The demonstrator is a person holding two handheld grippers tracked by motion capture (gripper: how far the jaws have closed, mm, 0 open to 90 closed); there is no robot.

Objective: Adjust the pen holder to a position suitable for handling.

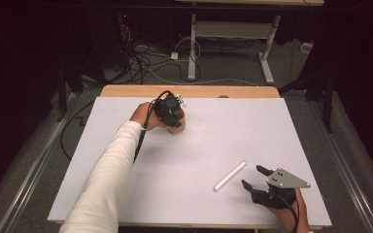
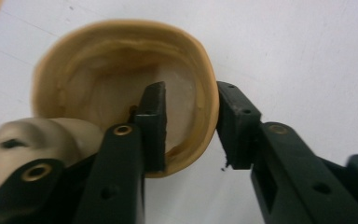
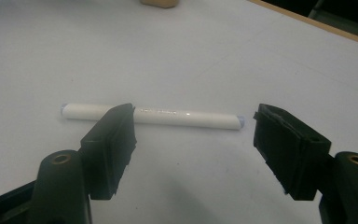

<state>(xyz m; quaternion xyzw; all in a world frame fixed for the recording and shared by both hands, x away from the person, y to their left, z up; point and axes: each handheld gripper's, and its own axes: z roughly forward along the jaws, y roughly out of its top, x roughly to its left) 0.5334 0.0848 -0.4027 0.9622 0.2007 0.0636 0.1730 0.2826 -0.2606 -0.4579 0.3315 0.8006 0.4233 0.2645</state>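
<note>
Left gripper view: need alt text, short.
The left gripper straddles the wall of a tan cup seen from above, one black jaw inside the rim and the other outside. The cup stands on a white table, and it looks empty.

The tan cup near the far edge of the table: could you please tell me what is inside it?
One jaw of the left tongs reaches inside the tan cup, the other stays outside its wall. The pale inside otherwise looks bare; the part behind that jaw is hidden.
</note>
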